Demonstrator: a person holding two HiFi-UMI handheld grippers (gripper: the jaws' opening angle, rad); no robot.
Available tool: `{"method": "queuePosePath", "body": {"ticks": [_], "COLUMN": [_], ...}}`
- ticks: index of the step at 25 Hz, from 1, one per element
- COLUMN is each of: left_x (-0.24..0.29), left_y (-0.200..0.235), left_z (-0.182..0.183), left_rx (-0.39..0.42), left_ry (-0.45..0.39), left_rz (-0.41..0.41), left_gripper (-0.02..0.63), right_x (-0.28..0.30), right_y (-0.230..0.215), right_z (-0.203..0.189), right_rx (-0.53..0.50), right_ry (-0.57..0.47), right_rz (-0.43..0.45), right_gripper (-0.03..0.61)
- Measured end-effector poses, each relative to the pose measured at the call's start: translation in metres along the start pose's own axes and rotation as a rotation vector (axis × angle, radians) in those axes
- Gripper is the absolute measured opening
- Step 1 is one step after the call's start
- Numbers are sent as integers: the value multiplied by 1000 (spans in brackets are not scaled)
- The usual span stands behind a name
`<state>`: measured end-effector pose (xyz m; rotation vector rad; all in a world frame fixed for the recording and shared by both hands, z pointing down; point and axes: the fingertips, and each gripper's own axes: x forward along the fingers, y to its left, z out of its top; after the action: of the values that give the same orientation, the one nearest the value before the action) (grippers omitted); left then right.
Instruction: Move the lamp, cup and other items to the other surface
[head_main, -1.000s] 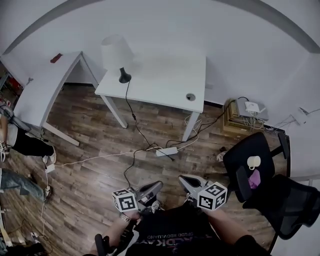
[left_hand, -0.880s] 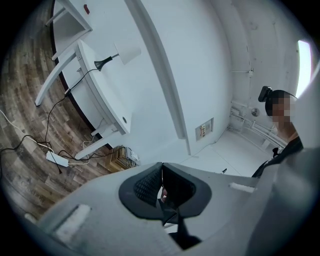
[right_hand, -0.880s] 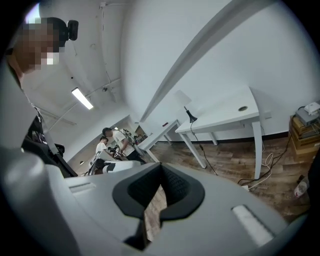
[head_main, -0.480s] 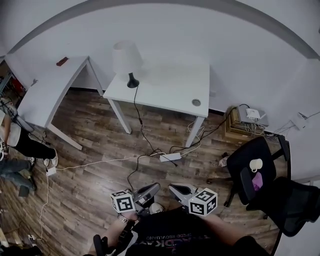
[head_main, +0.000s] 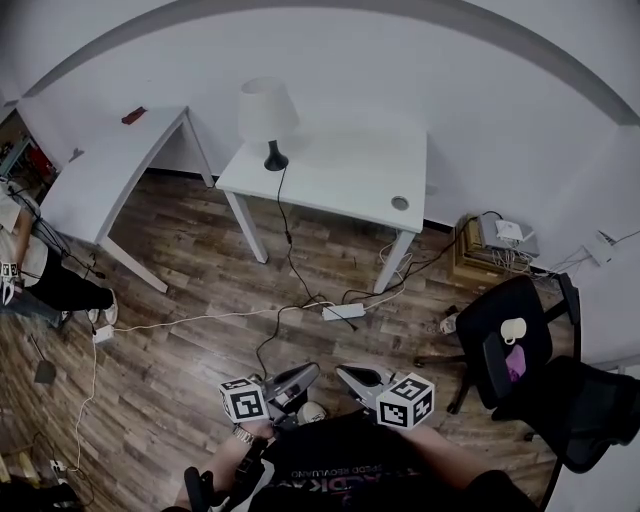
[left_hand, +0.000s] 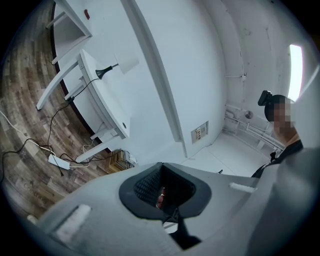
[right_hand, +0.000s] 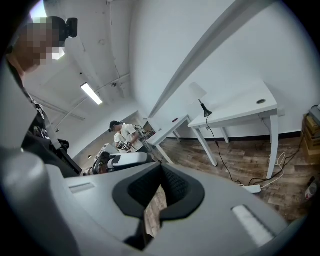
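Note:
A white-shaded lamp (head_main: 268, 108) with a black base stands on the left end of a white table (head_main: 340, 180) against the far wall; its cord hangs down to the floor. On the seat of a black office chair (head_main: 500, 345) at the right sit a white cup (head_main: 511, 328) and a purple item (head_main: 513, 363). My left gripper (head_main: 312, 372) and right gripper (head_main: 343, 373) are side by side near my body, far from the table, both shut and empty. The lamp (left_hand: 127, 63) shows in the left gripper view, and the lamp (right_hand: 198, 91) in the right gripper view.
A second white table (head_main: 100, 175) at the left carries a small red item (head_main: 133, 116). A power strip (head_main: 342, 311) and loose cables lie on the wooden floor. A stack of boxes with a router (head_main: 495, 240) is by the wall. A person (head_main: 45, 280) is at the far left.
The lamp table has drifted rightward and a little lower in the head view. My right gripper has shifted left, closer to the left one. Both remain shut and empty.

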<state>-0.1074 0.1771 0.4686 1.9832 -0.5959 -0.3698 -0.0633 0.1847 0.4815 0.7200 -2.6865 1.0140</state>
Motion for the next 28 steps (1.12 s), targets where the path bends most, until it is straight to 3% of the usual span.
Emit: {"method": "queuePosePath", "body": {"ticks": [16,28], "left_x": [2,-30], "left_y": [-1,5], "left_z": [-4,8], "left_rx": [-17,-33], "left_ry": [-15,-76], "left_rz": [-29,-9], "left_gripper": [-2,-2], "right_x": [-14,-5], "right_y": [-2,-7], "right_z": [5,19], "right_rx": [-7,0], "right_ry": [-36,-76], "right_rz": [-34,-79], "right_gripper": [5,15]}}
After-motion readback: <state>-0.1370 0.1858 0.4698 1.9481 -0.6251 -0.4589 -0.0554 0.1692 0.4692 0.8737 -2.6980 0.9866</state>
